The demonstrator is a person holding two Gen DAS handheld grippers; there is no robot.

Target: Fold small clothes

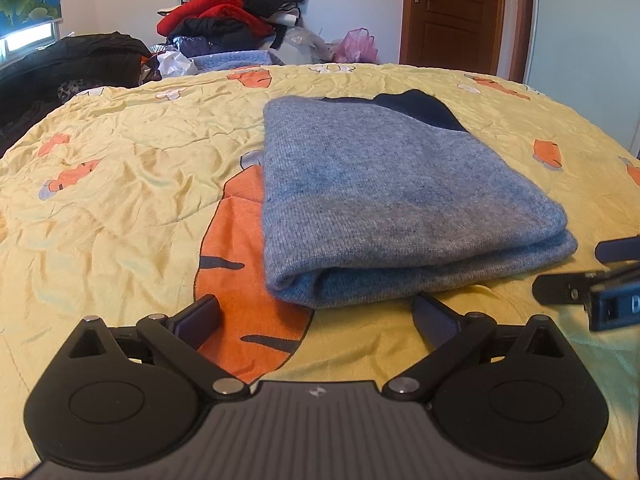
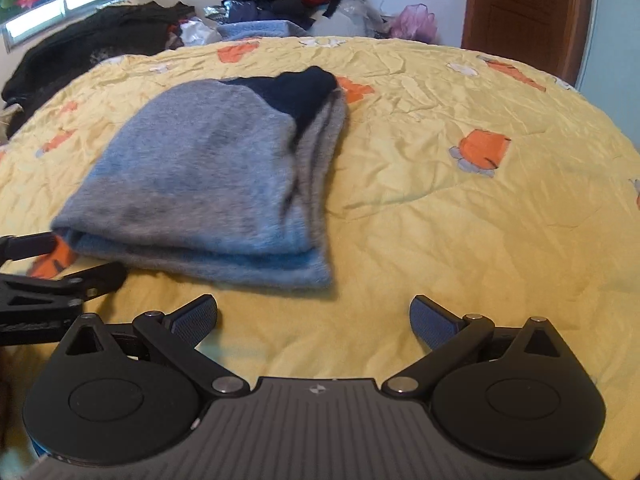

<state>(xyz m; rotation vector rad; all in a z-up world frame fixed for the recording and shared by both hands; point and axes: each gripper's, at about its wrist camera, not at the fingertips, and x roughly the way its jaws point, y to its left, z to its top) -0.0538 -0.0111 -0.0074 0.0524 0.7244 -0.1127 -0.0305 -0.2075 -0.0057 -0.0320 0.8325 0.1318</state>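
Note:
A grey-blue knitted sweater (image 1: pixel 384 200) lies folded into a thick stack on the yellow bedspread (image 1: pixel 120 184), with a dark navy part at its far end. My left gripper (image 1: pixel 316 316) is open just short of the sweater's near edge, nothing between its fingers. In the right wrist view the same sweater (image 2: pixel 208 184) lies ahead and to the left. My right gripper (image 2: pixel 314 316) is open over bare bedspread (image 2: pixel 460 220), a little back from the sweater's near right corner. Each gripper appears at the edge of the other's view.
A pile of red, black and blue clothes (image 1: pixel 228 16) rises beyond the bed's far edge, with dark garments (image 1: pixel 68 64) at the far left. A pink plastic bag (image 1: pixel 356 46) and a brown door (image 1: pixel 452 12) stand at the back right.

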